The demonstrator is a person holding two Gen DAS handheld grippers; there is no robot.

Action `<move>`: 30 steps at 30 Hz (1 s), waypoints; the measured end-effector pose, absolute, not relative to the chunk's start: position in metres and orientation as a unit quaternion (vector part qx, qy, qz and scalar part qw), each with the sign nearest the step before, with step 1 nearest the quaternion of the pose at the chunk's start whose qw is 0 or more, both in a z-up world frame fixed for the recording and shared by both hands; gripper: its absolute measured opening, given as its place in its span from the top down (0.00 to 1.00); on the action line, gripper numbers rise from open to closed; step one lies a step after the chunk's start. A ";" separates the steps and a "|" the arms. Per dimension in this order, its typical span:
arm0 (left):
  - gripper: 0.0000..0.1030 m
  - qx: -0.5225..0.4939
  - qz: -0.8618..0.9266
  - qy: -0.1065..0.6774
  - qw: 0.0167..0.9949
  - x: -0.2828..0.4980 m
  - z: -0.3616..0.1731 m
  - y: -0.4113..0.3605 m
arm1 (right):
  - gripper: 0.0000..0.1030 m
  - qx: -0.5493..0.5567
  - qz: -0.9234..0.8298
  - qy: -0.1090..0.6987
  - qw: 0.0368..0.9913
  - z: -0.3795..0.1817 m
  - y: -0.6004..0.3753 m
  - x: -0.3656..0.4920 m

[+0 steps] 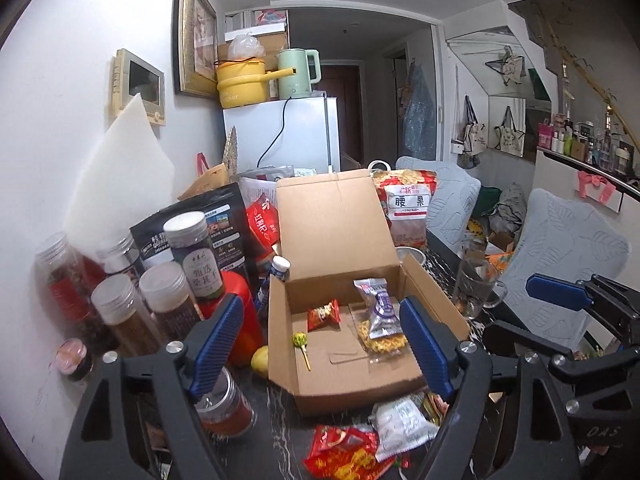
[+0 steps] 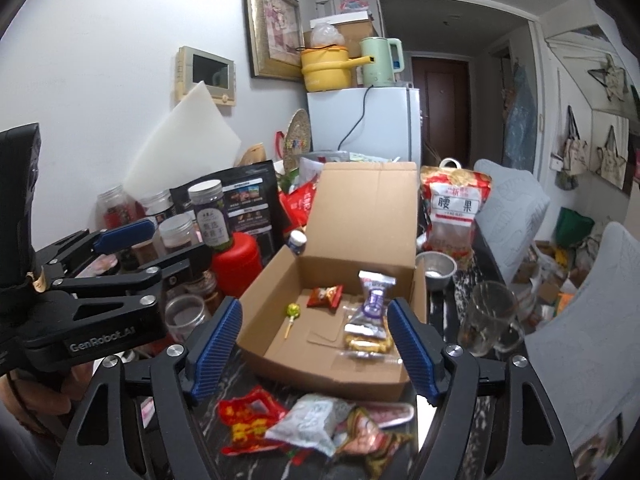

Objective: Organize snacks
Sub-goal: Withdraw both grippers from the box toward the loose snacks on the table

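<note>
An open cardboard box point(image 1: 340, 376) stands on the dark marble table, its lid tilted back. Inside lie a small red packet point(image 1: 323, 313), a green lollipop point(image 1: 300, 340), a purple-and-white packet point(image 1: 380, 308) and a clear bag of yellow snacks point(image 1: 384, 338). Loose snacks lie in front of the box: a red packet point(image 2: 248, 420), a white packet point(image 2: 308, 420) and a patterned one point(image 2: 368, 436). My left gripper point(image 1: 320, 302) hovers open and empty before the box. My right gripper point(image 2: 315, 304) is beside it on the right, also open and empty.
Several spice jars point(image 1: 120, 312), a red canister point(image 1: 240, 312), a black pouch point(image 1: 224, 224) and an open can point(image 1: 226, 408) crowd the left. A cashew bag point(image 1: 408, 208), metal bowl point(image 2: 436, 268) and glass mug point(image 2: 490, 320) stand right of the box. Grey chairs point(image 1: 560, 248) border the table's right edge.
</note>
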State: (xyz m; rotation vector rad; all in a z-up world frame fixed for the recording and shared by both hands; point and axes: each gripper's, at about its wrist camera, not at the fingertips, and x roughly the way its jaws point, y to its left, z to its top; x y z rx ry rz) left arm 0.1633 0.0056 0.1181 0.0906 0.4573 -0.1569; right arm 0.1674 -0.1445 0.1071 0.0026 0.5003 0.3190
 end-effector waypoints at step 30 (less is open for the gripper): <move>0.20 0.038 -0.137 0.338 0.930 0.098 0.019 0.013 | 0.21 0.040 0.158 0.316 0.935 0.017 -0.137 0.099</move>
